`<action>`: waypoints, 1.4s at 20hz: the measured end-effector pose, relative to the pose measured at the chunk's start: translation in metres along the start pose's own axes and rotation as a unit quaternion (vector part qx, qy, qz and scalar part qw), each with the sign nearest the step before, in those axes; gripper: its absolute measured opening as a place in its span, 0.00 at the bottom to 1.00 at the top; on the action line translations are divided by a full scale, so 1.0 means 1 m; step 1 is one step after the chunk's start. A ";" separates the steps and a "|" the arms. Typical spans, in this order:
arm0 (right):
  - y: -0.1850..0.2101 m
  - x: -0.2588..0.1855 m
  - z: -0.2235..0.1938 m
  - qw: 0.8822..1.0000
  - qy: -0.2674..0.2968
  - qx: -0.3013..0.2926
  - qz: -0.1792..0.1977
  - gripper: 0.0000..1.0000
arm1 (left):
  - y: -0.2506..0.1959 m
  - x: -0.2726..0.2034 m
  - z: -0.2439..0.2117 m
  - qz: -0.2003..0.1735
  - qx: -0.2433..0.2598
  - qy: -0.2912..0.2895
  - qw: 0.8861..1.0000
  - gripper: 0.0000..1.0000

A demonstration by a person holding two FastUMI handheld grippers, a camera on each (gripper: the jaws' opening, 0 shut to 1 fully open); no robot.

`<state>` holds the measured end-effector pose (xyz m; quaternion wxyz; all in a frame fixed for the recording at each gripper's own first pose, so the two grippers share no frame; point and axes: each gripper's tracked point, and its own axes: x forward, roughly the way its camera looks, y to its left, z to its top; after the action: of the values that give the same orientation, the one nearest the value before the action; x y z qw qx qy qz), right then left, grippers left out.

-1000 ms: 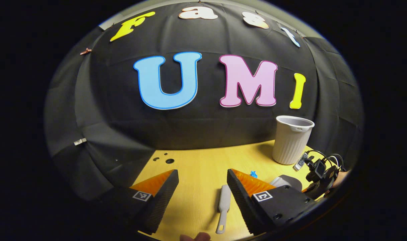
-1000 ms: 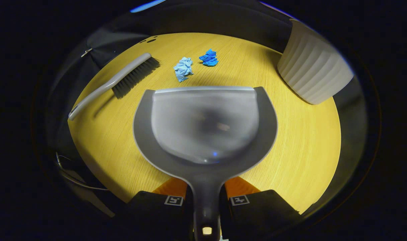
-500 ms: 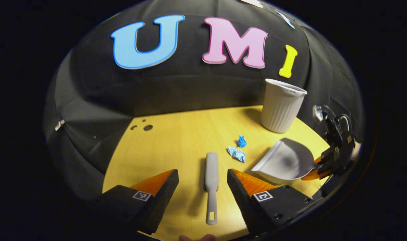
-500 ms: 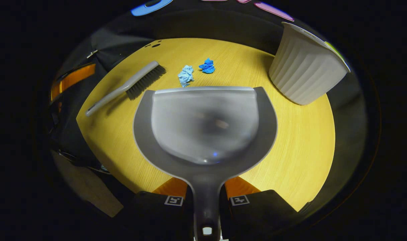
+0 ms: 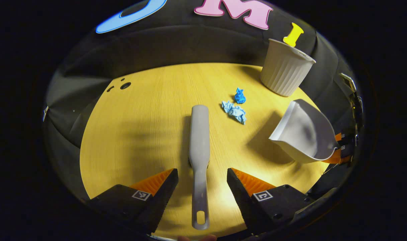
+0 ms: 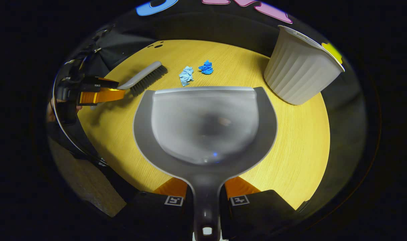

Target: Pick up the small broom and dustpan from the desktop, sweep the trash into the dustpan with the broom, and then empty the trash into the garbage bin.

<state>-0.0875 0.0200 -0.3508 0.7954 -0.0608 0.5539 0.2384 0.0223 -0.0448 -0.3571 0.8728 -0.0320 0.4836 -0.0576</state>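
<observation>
My left tool [image 5: 202, 182] has dropped over the broom [image 5: 199, 147] handle, jaws wide, ready to grasp. Right tool [image 6: 206, 197] stays clamped on the dustpan [image 6: 205, 125].

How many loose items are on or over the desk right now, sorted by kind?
Paper scraps: 2, light blue and dark blue
Broom: 1
Dustpan: 1
Garbage bin: 1
Total: 5

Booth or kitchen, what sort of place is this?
Likely a staged demo booth: black cloth wall behind a small wooden table, set with a broom, dustpan and bin.
</observation>
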 end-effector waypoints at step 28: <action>-0.006 0.013 -0.001 0.996 0.084 -0.037 0.000 0.36 | 0.022 0.053 0.020 0.032 0.066 0.038 0.997 0.28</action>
<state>-0.0821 0.0187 -0.3643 0.7432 -0.1101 0.6097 0.2525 0.0692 -0.0303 -0.3935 0.8556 0.0431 0.5121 -0.0624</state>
